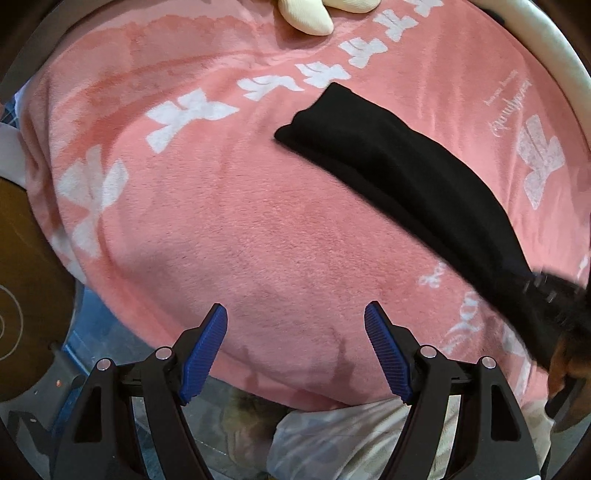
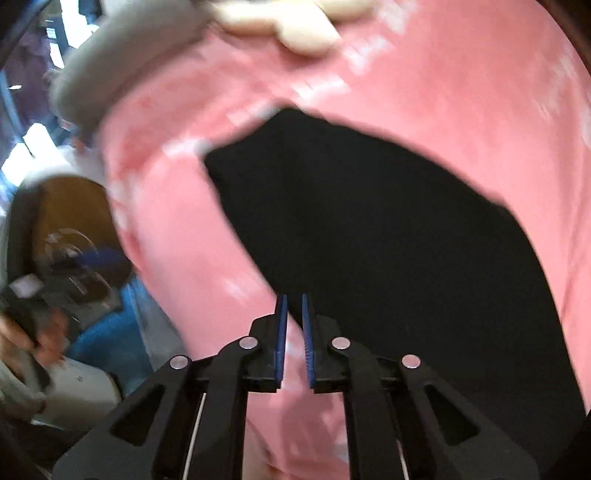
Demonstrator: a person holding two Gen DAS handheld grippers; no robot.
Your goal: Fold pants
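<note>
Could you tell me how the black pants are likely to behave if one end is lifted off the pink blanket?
The black pants lie flat in a long strip with soft, rounded edges, so they will probably droop limply. They look thin, so likely light. The pink blanket is fuzzy, so dragged fabric may cling rather than slide.

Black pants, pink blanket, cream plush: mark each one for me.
black pants (image 1: 399, 177), left wrist view, middle of the folded strip.
pink blanket (image 1: 221, 229), left wrist view, bare patch ahead of the open fingers.
cream plush (image 1: 306, 18), left wrist view, its lower lobe at the top edge.
</note>
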